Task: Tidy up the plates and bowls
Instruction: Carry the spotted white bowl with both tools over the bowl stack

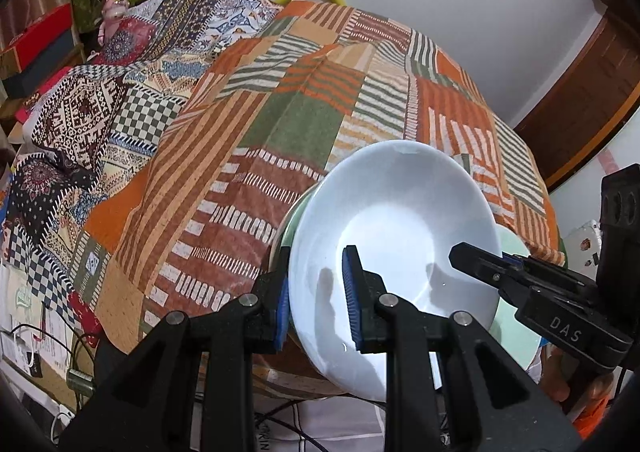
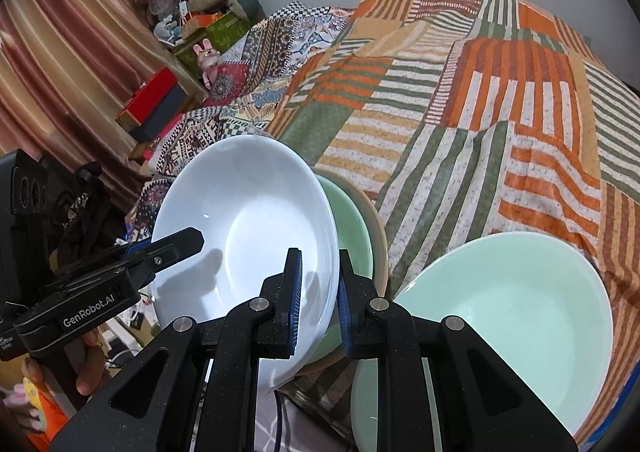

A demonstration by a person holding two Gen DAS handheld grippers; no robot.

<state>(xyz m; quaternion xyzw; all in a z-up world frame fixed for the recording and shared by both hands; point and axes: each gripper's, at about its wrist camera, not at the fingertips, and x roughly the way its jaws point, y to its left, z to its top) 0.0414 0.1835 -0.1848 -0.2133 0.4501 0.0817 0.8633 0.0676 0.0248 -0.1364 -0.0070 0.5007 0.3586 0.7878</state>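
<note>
A white bowl [image 1: 400, 212] [image 2: 248, 204] hangs tilted over the near edge of a bed, held from both sides. My left gripper [image 1: 318, 304] is shut on its left rim, blue pads on either side of the wall. My right gripper [image 2: 320, 304] is shut on the opposite rim, and it also shows in the left wrist view [image 1: 476, 258]. Directly under the white bowl sits a green bowl [image 2: 352, 220] with a tan outer rim, only a sliver [image 1: 289, 224] showing from the left. A pale green plate [image 2: 512, 300] [image 1: 516, 332] lies to the right on the bed.
The bed is covered by a striped patchwork quilt [image 1: 280, 112] [image 2: 480, 112], with a second patterned blanket [image 1: 120, 100] to the left. Boxes [image 2: 156, 100] and a pink bunny toy [image 1: 114, 8] stand by the curtain. Cables [image 1: 48, 352] lie on the floor. A hand [image 2: 86, 372] holds the left gripper.
</note>
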